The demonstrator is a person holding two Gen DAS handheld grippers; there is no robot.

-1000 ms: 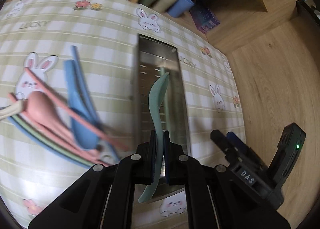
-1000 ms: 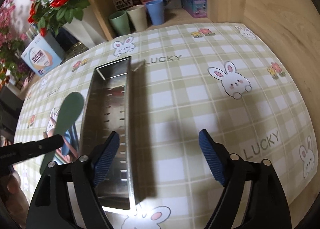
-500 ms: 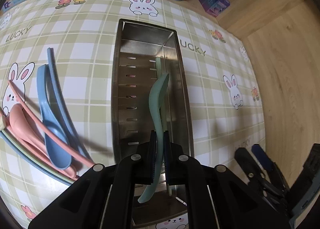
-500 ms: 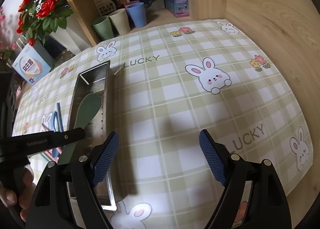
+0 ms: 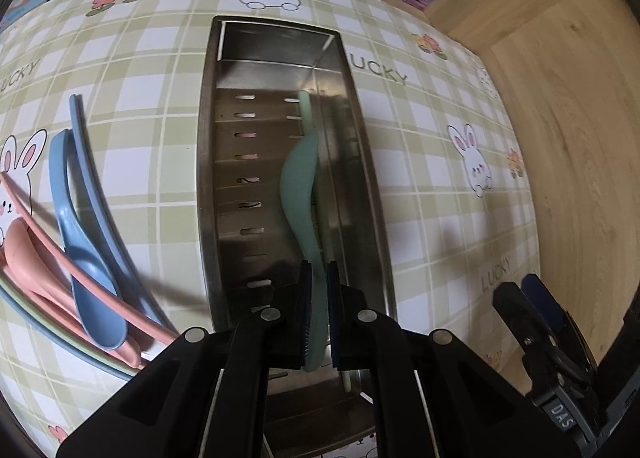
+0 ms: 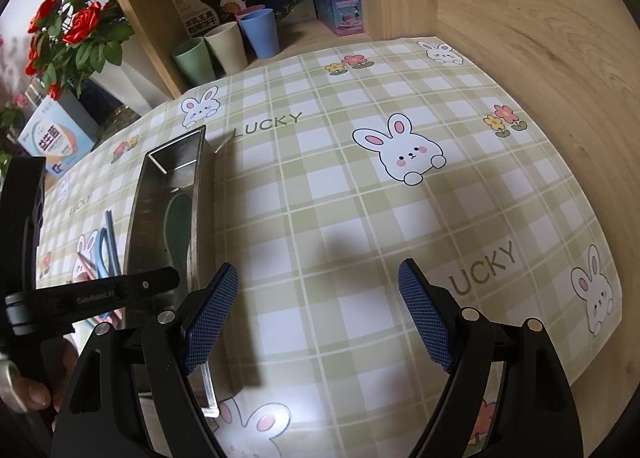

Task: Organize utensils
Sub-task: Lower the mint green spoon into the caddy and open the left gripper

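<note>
Checked surface [image 5: 152, 70]: left claw [image 5: 316, 322] pinches green spoon [image 5: 300, 186] mid-handle over steel tray [image 5: 208, 162]; seemingly light, rigid, slippery plastic; right claw [image 6: 316, 322] gapes empty.

Green spoon [image 5: 301, 194], edge-on, handle clamped, bowl over the slotted steel tray [image 5: 208, 162] beside a pale green chopstick [image 5: 306, 110]. Left of the tray, on the cloth: blue spoon [image 5: 86, 258], blue chopsticks [image 5: 96, 186], pink spoon [image 5: 24, 254], pink chopsticks [image 5: 60, 258], overlapping.
</note>
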